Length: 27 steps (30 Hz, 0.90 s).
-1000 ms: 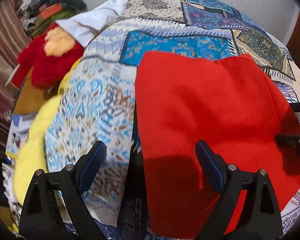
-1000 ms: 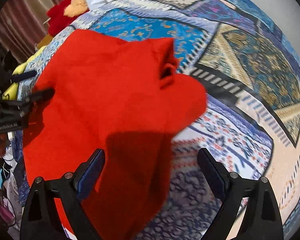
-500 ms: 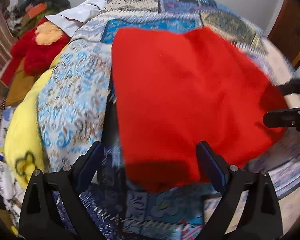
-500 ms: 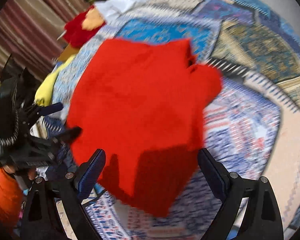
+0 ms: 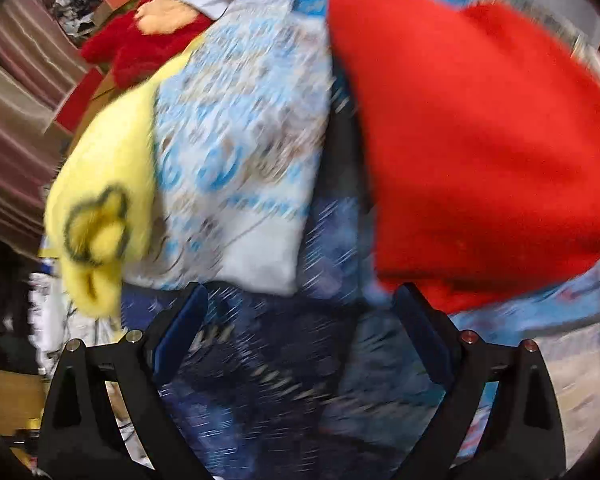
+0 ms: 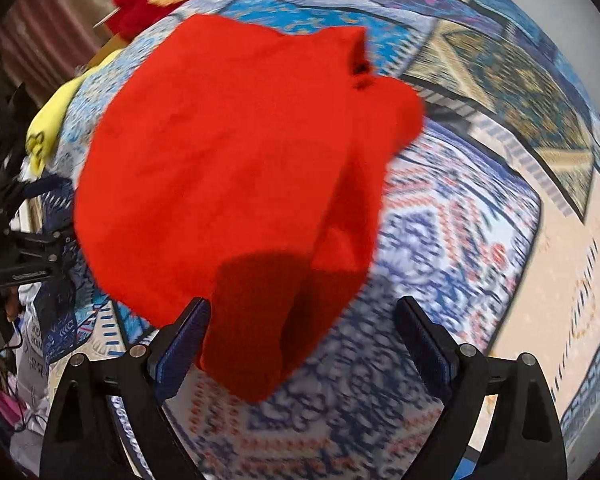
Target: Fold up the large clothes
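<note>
- Right tool (image 6: 302, 346) points down over the bed, blue-padded fingers spread wide, gripping nothing; the near hem of the bright red fleece garment (image 6: 236, 168) lies below the gap.
- Left tool (image 5: 300, 336) is spread wide too, empty, above a dark blue patch of the patterned patchwork bedspread (image 5: 240, 152); this view is blurred.
- The red garment lies spread flat on the bedspread, just right of the left tool.
- Further left, a yellow plush toy (image 5: 100, 196) sits at the bed's edge.
- Beyond it, a red furry toy (image 5: 140, 48) and striped curtain (image 5: 16, 92).
</note>
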Tool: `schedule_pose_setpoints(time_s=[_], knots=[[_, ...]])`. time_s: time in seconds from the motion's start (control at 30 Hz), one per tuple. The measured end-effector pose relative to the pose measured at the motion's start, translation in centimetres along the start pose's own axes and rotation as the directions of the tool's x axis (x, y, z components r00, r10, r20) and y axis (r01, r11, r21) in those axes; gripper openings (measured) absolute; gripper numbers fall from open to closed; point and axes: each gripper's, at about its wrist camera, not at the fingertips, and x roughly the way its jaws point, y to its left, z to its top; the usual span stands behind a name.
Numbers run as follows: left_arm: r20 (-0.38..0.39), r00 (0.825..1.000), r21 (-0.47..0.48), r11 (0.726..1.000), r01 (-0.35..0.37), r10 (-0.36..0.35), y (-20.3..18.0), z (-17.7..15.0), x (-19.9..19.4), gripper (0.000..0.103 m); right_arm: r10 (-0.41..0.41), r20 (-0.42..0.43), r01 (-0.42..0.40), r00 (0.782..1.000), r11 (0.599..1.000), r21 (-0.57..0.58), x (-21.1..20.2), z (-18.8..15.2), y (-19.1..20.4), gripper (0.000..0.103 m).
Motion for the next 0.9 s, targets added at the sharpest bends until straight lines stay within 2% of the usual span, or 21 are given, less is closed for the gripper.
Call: schedule_pose_setpoints(time_s=[0.07,0.2,0.4,0.57,0.67,0.73,0.8,0.9], knots=[[-0.019,0.999,-0.051,0.998,0.04,-0.041,1.0,-0.7,0.1,0.095,0.016,0.003,-0.016,1.0,0.999,0.041,-0.3,-0.3,-1.1,0.092],[0.002,1.0,-0.057,0.998,0.028,-0.028,1.5,-1.3,-1.3,0.093,0.045,0.026,-0.047,0.999,0.993,0.104,-1.3,-1.1,-2.6,0.092],[0.112,0.993,-0.025,0.998,0.05,-0.047,0.1,-0.5,-6.0,0.093,0.05,0.105,-0.065,0.993,0.988,0.141,-4.3,-2.3,-3.3,0.092],[0.23,0.97,-0.004,0.996,0.085,-0.082,-1.8,-0.1,-11.1,0.093,0.052,0.236,-0.088,0.97,0.986,0.144,-8.8,-3.2,-3.0,0.092],[0.305,0.948,0.004,0.996,0.093,-0.089,-2.5,1.1,-13.6,0.093,0.05,0.308,-0.1,0.95,0.984,0.149,-10.8,-2.8,-1.1,0.092],[0.361,0.927,-0.005,0.994,0.113,-0.104,-2.5,1.7,-15.6,0.093,0.041,0.369,-0.105,0.929,0.982,0.156,-12.6,-3.1,-0.1,0.092],[0.424,0.897,-0.012,0.99,0.142,-0.123,-2.3,1.7,-18.0,0.093,0.02,0.43,-0.097,0.903,0.983,0.158,-14.3,-3.5,0.9,0.092],[0.525,0.839,-0.017,0.984,0.175,-0.14,-2.2,1.6,-22.1,0.093,-0.007,0.524,-0.083,0.852,0.986,0.148,-17.7,-4.6,2.0,0.092]])
